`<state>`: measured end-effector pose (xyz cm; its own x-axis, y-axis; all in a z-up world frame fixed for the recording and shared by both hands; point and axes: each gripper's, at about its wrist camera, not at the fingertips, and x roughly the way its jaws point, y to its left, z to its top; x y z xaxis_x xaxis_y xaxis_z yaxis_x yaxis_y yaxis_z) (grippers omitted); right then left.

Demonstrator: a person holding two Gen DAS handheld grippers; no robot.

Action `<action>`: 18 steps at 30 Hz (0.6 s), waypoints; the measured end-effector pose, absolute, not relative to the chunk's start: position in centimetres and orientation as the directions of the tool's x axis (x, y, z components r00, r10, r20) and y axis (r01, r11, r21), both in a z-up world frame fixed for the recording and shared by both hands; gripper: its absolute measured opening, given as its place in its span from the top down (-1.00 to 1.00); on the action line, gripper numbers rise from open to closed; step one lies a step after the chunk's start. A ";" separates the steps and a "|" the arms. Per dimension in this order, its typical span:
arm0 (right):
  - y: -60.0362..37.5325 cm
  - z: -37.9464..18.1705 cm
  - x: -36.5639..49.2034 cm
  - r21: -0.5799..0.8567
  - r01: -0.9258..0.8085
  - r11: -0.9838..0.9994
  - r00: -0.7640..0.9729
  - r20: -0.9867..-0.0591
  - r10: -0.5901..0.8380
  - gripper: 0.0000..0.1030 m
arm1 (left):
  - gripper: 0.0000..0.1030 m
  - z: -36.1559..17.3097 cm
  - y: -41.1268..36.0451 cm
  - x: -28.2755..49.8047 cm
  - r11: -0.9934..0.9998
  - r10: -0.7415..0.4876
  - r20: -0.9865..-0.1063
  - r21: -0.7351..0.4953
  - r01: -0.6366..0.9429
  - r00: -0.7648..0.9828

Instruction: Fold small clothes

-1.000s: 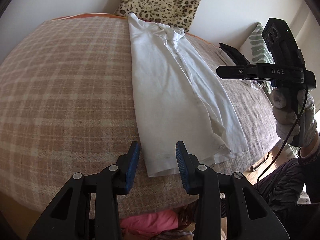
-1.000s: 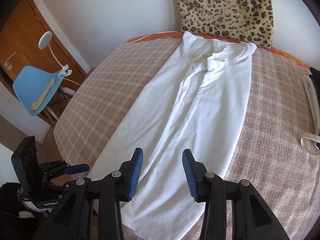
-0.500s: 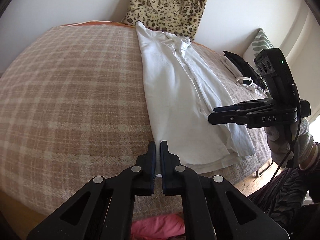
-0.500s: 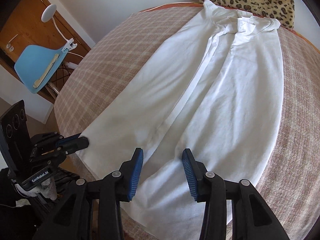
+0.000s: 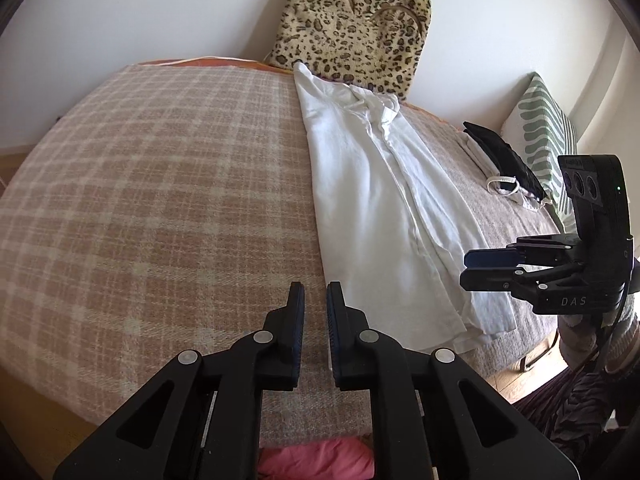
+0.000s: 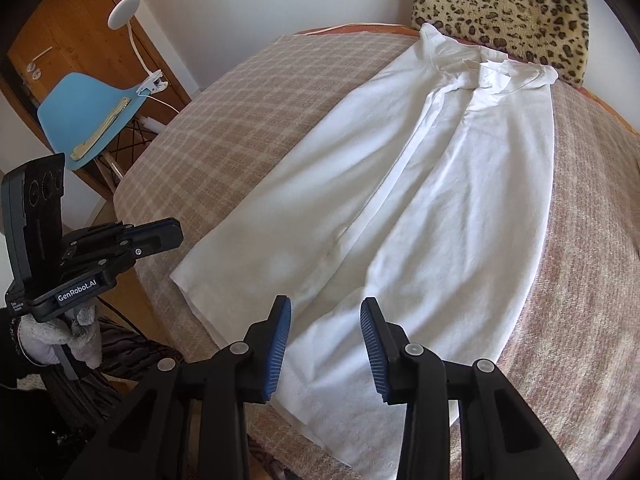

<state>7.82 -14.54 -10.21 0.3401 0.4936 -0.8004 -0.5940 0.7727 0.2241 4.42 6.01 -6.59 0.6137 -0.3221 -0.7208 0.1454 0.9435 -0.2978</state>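
Note:
A long white shirt [image 5: 372,208] lies flat on the plaid-covered bed, collar toward the leopard cushion, hem at the near edge; it also shows in the right wrist view [image 6: 440,200]. My left gripper [image 5: 315,304] hovers at the shirt's near left hem corner with its jaws nearly together and a narrow gap between them; nothing shows held. It also appears in the right wrist view [image 6: 160,236] just left of the hem corner. My right gripper [image 6: 325,332] is open above the hem's middle, holding nothing. It shows in the left wrist view [image 5: 484,270] beside the shirt's right edge.
A leopard-print cushion [image 5: 352,28] leans on the wall behind the collar. Folded black and white clothes [image 5: 500,164] and a green-patterned pillow [image 5: 544,140] lie at the bed's right. A blue chair [image 6: 88,120] and lamp stand by a wooden door. Pink cloth [image 5: 320,460] lies below the bed edge.
My left gripper closed at the hem corner half a second ago and now stands slightly apart. My right gripper moved down and closer to the hem, staying open.

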 end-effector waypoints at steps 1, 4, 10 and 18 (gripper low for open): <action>-14.4 -10.0 7.1 0.203 -0.612 0.764 0.351 -0.796 0.493 0.27 | 0.81 -6.3 6.0 4.5 0.941 -0.331 -0.715 -0.302 0.156 0.616; -13.5 -10.2 5.3 0.181 -0.673 0.717 0.340 -0.785 0.517 0.27 | 0.81 -5.6 5.8 5.1 0.930 -0.360 -0.704 -0.325 0.174 0.612; -13.4 -12.2 4.5 0.315 -0.699 0.642 0.180 -0.791 0.584 0.24 | 0.81 -4.7 5.1 5.7 0.921 -0.385 -0.692 -0.334 0.203 0.611; -19.0 -9.8 4.6 0.297 -0.570 0.767 0.381 -0.731 0.566 0.27 | 0.81 -5.5 1.9 6.4 0.895 -0.441 -0.720 -0.308 0.323 0.535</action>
